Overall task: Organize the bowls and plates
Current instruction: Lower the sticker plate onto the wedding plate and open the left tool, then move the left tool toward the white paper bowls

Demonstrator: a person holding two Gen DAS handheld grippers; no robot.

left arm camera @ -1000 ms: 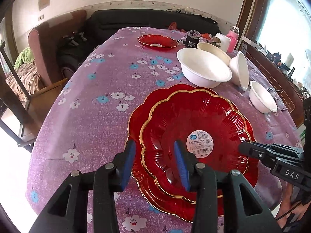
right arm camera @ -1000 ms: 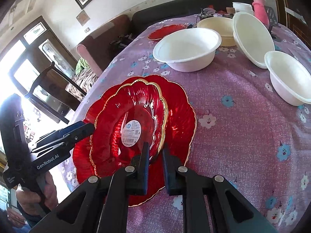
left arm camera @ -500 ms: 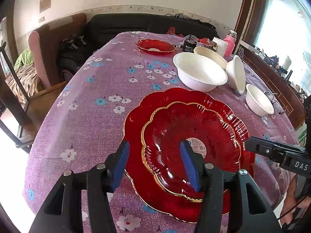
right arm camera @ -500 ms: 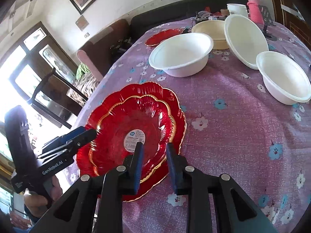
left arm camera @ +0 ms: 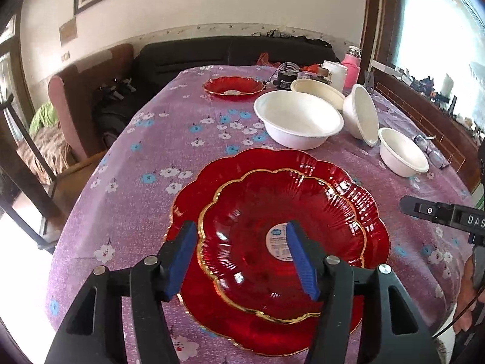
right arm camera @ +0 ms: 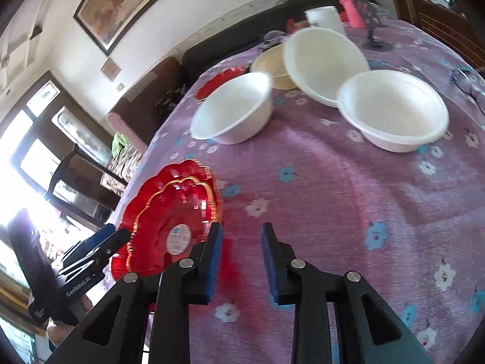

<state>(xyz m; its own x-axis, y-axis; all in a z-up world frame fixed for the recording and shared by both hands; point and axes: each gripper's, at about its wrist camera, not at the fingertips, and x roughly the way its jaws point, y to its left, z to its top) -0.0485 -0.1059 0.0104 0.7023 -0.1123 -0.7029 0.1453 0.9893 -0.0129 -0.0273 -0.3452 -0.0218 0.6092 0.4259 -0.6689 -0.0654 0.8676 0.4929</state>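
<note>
Left wrist view shows my left tongs (left arm camera: 239, 256) with the blue pads apart and opening; the rim of the smaller gold-edged red scalloped glass plate (left arm camera: 282, 212) shows between them, but neither pad presses on it. That plate sits nested inside the larger red scalloped glass plate (left arm camera: 188, 188) on the purple flowered table (left arm camera: 136, 157), so I judge this stack finished: the small one lies centred in the big one, where it cannot slide.

My right tongs (right arm camera: 241, 251) are also opening, pads apart over bare cloth just beside the stack, nothing between them.

Beyond the stack stands a wide white bowl (left arm camera: 298, 118). Behind it lies a cream shallow bowl (left arm camera: 315, 89), with a white bowl tipped on its side (left arm camera: 362, 115) leaning near it, and a small white bowl (left arm camera: 401, 153) toward the stack's right. A third red scalloped plate (left arm camera: 233, 86) waits well beyond the stack, near the far edge.

The right wrist view is blurred, so whether the tipped bowl actually touches the cream one I cannot say. The bowls are loose and scattered, likely my next job to nest.
</note>
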